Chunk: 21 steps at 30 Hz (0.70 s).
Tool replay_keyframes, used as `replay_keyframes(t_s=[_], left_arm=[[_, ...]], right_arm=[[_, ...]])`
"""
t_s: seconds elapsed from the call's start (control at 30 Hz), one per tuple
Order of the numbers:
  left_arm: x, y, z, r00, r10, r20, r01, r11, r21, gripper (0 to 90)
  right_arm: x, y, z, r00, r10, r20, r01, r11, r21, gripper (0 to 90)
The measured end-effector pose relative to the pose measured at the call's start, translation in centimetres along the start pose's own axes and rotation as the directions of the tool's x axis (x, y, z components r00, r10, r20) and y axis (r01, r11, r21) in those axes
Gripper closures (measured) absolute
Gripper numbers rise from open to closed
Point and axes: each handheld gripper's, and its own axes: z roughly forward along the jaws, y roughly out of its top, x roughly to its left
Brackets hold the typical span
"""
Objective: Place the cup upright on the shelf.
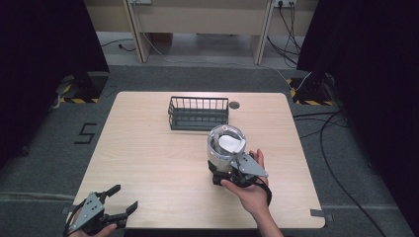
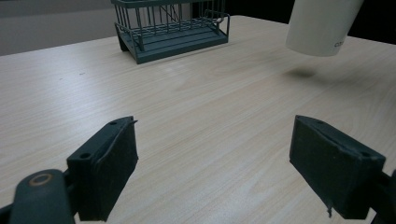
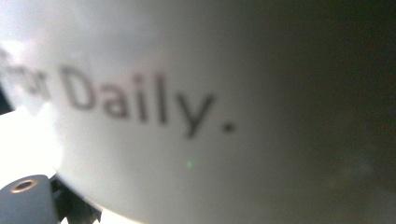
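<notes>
A white cup (image 1: 226, 145) with something white inside hangs a little above the table's right middle, and my right gripper (image 1: 225, 167) is shut on its lower part. From the left gripper view the cup (image 2: 322, 25) floats at the top right over its own shadow. In the right gripper view the cup wall (image 3: 196, 116) sits very close, printed with grey letters ending in "Daily.". My left gripper (image 1: 126, 197) rests at the table's near left corner, open, and between its black jaws (image 2: 212, 154) lies bare wood.
A dark wire basket (image 1: 198, 113) stands at the back centre of the light wooden table (image 1: 148, 158); the left gripper view shows this basket (image 2: 170, 28) at the top. A small round dark hole (image 1: 234, 104) lies to the right of it. Cables run over the floor on the right.
</notes>
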Motion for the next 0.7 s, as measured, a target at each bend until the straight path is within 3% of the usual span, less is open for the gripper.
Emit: replay_keyframes(t_s=[0.7], left_arm=[[0.1,0.0,-0.1,1.0,-0.002,-0.001,0.002,1.0,0.001,14.5]], right_arm=[[-1.7,1.8,2.3,0.9991,0.031,0.03,-0.031,1.0,-0.002,9.7]])
